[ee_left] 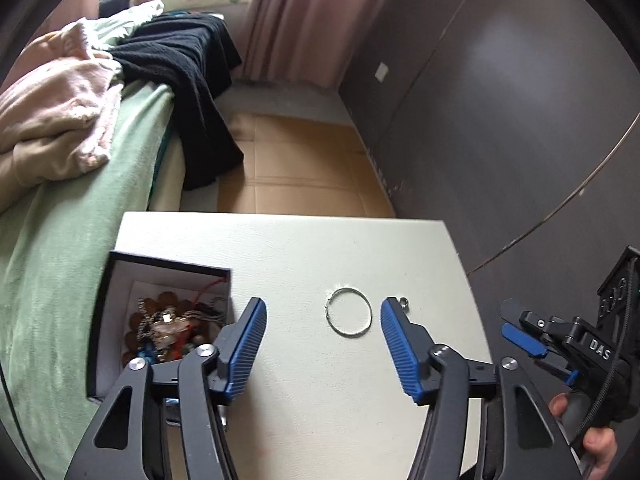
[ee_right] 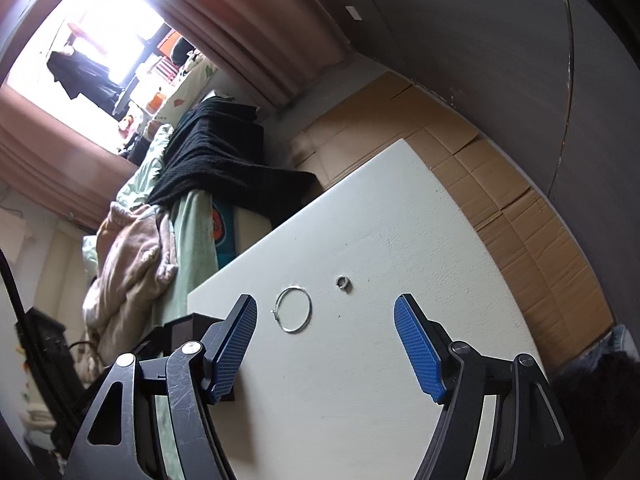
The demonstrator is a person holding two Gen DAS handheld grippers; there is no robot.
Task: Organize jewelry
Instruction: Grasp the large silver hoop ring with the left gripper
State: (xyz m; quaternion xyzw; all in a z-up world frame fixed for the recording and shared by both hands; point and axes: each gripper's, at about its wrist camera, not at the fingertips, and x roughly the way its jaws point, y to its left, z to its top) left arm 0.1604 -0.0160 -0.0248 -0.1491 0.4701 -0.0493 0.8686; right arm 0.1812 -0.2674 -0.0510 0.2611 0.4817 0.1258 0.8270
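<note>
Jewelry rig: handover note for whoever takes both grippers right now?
Left gripper: open, nothing between its jaws, held over the white table with the thin hoop just ahead of its tips.
Right gripper: open, empty, also over the table.
Things: hoop and small ring lie loose on the table, side by side, apart. Black box stands open at the table's corner nearest the bed, already holding beads and chains.
Done: much jewelry is in the box.
Left: hoop and small ring, not yet picked up. The hoop lies flat and thin, so it is probably awkward to pinch.
</note>
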